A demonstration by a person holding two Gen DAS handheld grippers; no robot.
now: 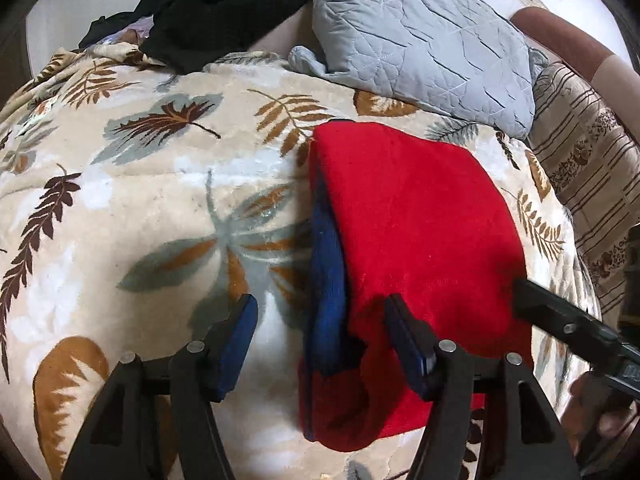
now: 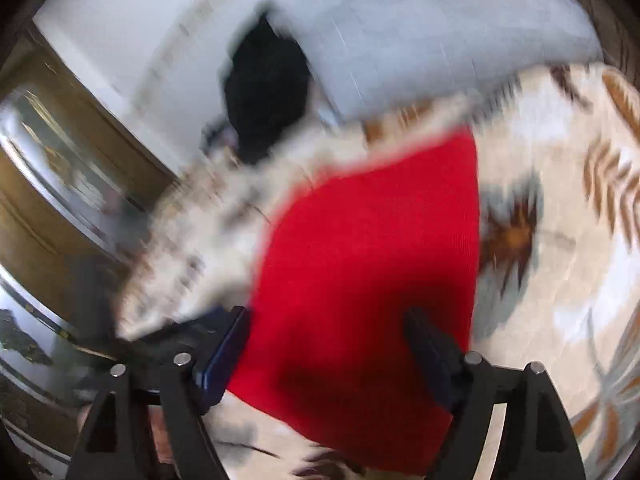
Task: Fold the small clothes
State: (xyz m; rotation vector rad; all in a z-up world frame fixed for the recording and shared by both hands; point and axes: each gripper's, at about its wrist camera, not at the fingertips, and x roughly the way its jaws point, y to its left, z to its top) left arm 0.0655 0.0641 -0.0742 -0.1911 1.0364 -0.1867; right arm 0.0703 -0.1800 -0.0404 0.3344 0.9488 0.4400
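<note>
Lying folded on the blanket [image 1: 132, 184], the red garment [image 1: 416, 216] appears nearly done, blue trim showing, while the left gripper [image 1: 320, 344] and right gripper [image 2: 328, 352] hover wide, empty, above it.

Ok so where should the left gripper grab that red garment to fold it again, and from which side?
Grip the red garment at its layered left edge, where the blue trim shows, approaching from the near end. The open left gripper already straddles that edge, and the stacked layers probably lift together there.
</note>
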